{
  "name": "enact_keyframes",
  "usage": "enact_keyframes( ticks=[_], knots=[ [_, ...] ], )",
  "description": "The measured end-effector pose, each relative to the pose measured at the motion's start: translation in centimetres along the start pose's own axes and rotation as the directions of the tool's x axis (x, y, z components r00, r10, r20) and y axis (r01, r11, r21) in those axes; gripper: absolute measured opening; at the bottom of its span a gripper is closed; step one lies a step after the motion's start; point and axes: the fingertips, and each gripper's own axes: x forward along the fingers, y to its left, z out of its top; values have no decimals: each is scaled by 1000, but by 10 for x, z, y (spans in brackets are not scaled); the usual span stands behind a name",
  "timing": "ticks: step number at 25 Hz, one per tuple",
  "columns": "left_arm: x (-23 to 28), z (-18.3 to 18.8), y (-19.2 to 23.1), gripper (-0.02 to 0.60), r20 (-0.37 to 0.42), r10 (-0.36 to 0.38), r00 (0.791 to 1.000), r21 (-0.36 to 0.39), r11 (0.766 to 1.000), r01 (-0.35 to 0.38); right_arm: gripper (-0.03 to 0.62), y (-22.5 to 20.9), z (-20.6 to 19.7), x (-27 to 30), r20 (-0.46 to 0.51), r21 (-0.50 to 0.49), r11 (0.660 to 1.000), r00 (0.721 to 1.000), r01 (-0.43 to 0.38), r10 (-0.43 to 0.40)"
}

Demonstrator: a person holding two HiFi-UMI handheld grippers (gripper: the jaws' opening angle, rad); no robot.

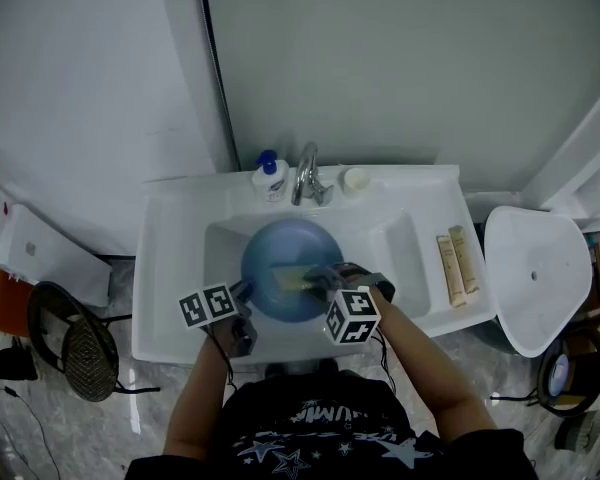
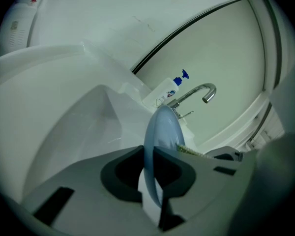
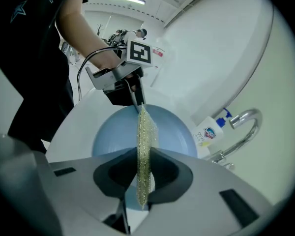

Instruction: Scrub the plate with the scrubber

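Note:
A blue plate [image 1: 288,265] is held over the white sink basin [image 1: 218,243], below the tap. My left gripper [image 1: 242,293] is shut on its left rim; in the left gripper view the plate [image 2: 161,132] stands edge-on between the jaws. My right gripper [image 1: 315,280] is shut on a thin yellow-green scrubber [image 1: 290,277], which lies against the plate's face. In the right gripper view the scrubber [image 3: 144,146] runs edge-on between the jaws, with the plate [image 3: 172,134] behind it and the left gripper [image 3: 136,100] pinching the far rim.
A chrome tap [image 1: 307,173] stands at the back of the sink, with a soap bottle [image 1: 270,177] to its left and a small white cup [image 1: 355,178] to its right. Two tubes [image 1: 457,264] lie on the right ledge. A white toilet [image 1: 536,276] stands right of the sink.

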Motion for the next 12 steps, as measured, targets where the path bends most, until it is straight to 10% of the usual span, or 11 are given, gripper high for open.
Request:
enact_keyframes(
  ticks=[12],
  knots=[
    [-5,-13,-19,43,-28,-39,999,54,998,40,74,-56,-9,10,-126,-57,982,974,180,-186]
  ],
)
